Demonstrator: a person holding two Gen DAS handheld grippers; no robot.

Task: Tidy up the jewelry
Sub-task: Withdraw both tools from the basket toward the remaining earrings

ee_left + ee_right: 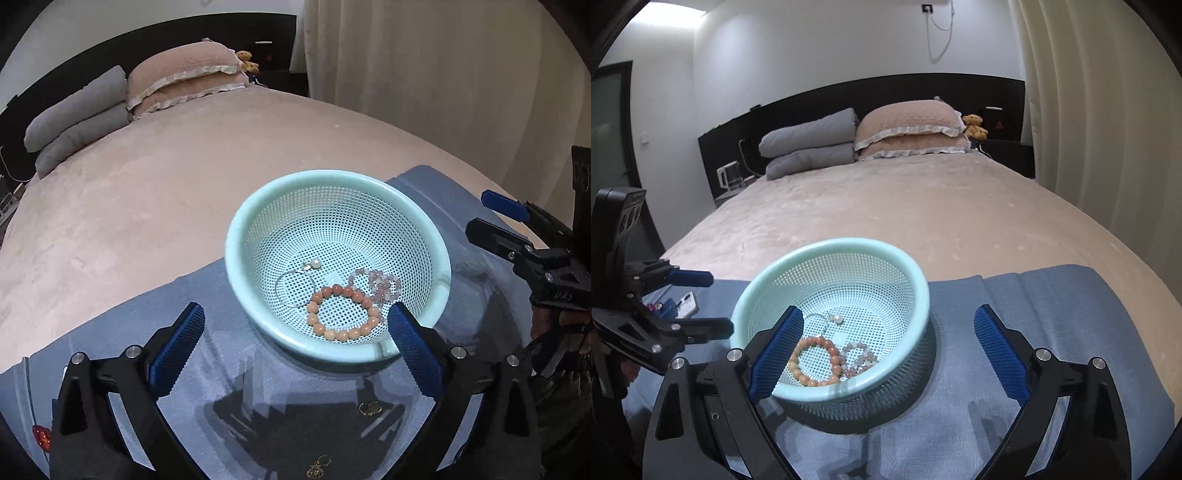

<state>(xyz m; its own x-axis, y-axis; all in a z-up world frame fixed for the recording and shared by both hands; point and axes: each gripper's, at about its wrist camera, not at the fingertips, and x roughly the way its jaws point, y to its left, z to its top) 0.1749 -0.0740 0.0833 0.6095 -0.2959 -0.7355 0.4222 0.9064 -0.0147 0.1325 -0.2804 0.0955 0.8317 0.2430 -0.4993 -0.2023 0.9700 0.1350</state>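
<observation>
A mint perforated basket (236, 266) (916, 280) stands on a blue cloth (229, 369) (1052, 314) at the foot of a bed. Inside lie an orange bead bracelet (317, 328) (833, 352), a pale pink bead bracelet (380, 284) (860, 360) and a hoop earring with a pearl (316, 263) (836, 319). My left gripper (295, 314) (718, 302) is open at the basket's near rim, holding nothing. My right gripper (888, 314) (480, 212) is open too, its left finger over the basket's near edge, nothing between the pads.
Two gold earrings (369, 408) (317, 467) and a small red piece (41, 437) lie on the cloth near me. A white device (687, 301) sits at the cloth's left. The pink bedspread (886, 206) stretches to pillows (908, 125); curtains (1108, 110) hang on the right.
</observation>
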